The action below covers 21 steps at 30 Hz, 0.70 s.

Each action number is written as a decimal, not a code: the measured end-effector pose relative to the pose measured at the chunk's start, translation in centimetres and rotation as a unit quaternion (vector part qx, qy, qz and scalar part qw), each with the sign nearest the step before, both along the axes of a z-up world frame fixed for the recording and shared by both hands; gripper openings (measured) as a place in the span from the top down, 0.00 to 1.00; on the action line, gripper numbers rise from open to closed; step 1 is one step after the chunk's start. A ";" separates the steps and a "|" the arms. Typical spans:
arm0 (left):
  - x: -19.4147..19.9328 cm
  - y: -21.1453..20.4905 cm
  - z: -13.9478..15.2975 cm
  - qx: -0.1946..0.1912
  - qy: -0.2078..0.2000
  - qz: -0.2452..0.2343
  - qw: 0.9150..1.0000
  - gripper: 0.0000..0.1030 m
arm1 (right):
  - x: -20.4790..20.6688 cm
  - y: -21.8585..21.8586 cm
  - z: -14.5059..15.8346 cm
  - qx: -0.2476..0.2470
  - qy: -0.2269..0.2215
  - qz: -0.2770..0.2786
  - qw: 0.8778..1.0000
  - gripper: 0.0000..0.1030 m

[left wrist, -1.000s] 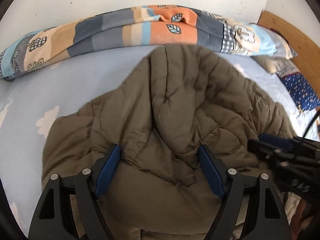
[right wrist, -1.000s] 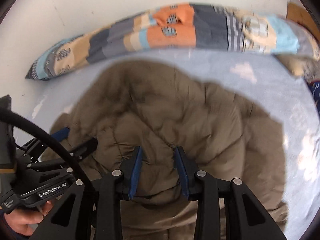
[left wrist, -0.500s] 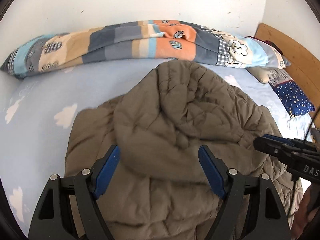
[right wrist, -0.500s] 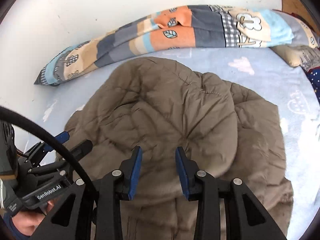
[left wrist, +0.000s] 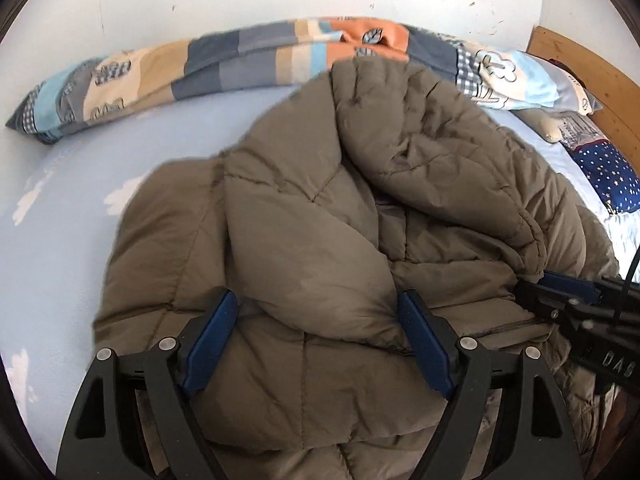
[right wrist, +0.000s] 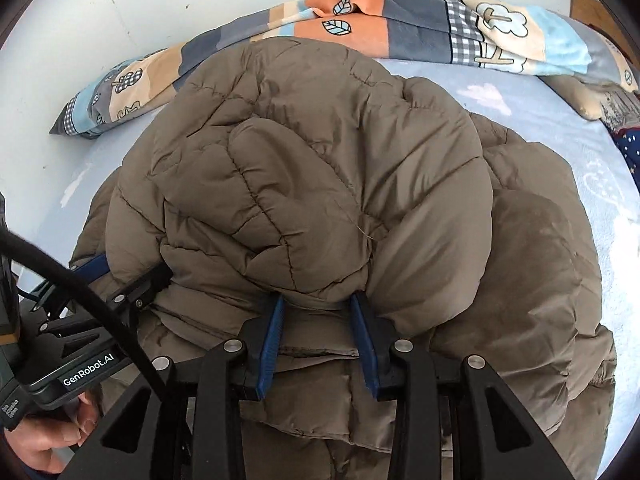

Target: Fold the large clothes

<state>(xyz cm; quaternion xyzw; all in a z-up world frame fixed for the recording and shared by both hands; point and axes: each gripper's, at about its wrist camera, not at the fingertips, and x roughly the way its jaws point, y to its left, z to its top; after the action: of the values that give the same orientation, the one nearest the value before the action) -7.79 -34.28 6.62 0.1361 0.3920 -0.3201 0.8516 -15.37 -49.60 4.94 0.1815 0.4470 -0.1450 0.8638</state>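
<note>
Left wrist view: your two grippers at a padded jacket on the bed.
Your left gripper (left wrist: 318, 334) clamps wide on a thick fold of the olive jacket (left wrist: 360, 208); your right gripper (right wrist: 318, 334) pinches another fold (jacket heaped on the blue bed (left wrist: 60, 216), near a patchwork quilt (left wrist: 224, 60)).

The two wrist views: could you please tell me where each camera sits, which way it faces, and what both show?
Left wrist: on the left gripper, looking down along its wide-set fingers at the brown puffer jacket; the right gripper enters from the right.
Right wrist: on the right gripper, facing the same jacket bulge; the left gripper and the left hand show.
Shared: jacket, blue bed sheet, patchwork quilt.
</note>
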 end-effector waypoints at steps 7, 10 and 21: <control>-4.7 7.1 5.6 -0.064 -0.031 0.005 0.997 0.20 | -5.7 0.9 6.4 0.010 -0.074 -0.004 0.997 0.56; -7.6 11.4 7.7 -0.077 -0.050 0.016 0.996 0.21 | -10.0 2.7 9.1 0.008 -0.111 -0.010 0.994 0.48; -16.9 25.9 5.9 -0.102 -0.018 0.060 0.993 0.20 | -27.3 8.6 8.9 0.074 -0.198 -0.047 0.976 0.45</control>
<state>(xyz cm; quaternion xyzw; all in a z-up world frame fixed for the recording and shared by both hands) -24.65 -8.41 12.54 0.0306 0.3499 -0.3040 0.8856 -42.65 -41.04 13.83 0.2909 0.2673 -0.1130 0.9117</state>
